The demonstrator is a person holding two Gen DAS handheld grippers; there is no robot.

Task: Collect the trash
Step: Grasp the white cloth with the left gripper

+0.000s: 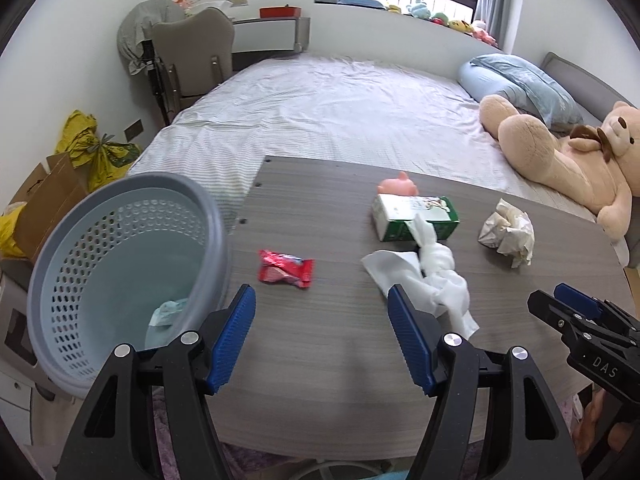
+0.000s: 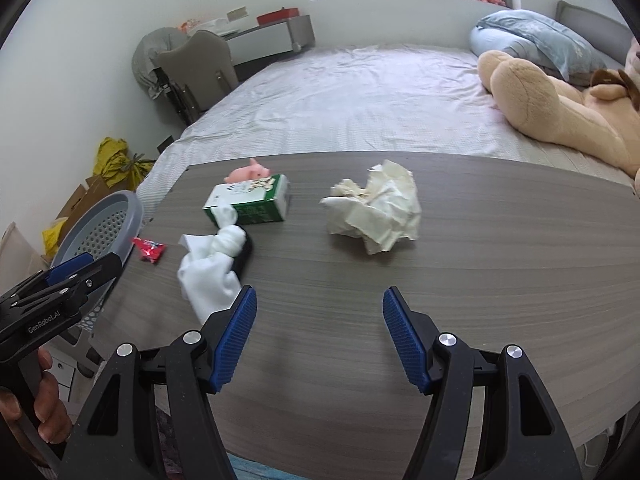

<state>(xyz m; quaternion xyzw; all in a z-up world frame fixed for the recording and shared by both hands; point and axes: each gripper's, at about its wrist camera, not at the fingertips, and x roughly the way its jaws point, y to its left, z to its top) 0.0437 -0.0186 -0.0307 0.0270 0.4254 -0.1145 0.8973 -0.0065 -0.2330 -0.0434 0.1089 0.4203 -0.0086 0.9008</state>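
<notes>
On the grey wooden table (image 1: 320,352) lie a red snack wrapper (image 1: 285,269), a white crumpled tissue (image 1: 424,276), a green and white carton (image 1: 414,216) and a beige crumpled paper ball (image 1: 508,232). My left gripper (image 1: 322,320) hovers open over the table, nothing between its blue pads, with the wrapper just ahead on its left. The right gripper (image 2: 320,320) is open and empty too; the paper ball (image 2: 376,206) lies ahead of it and the tissue (image 2: 212,264) touches its left finger's side. A grey perforated bin (image 1: 120,272) at the table's left edge holds a bit of pale trash.
A small pink toy (image 1: 398,186) sits behind the carton. Beyond the table is a bed (image 1: 320,108) with a large teddy bear (image 1: 560,160) and a blue pillow. Cardboard boxes and yellow bags (image 1: 92,148) stand by the left wall. A hand (image 2: 44,400) holds the left gripper's handle.
</notes>
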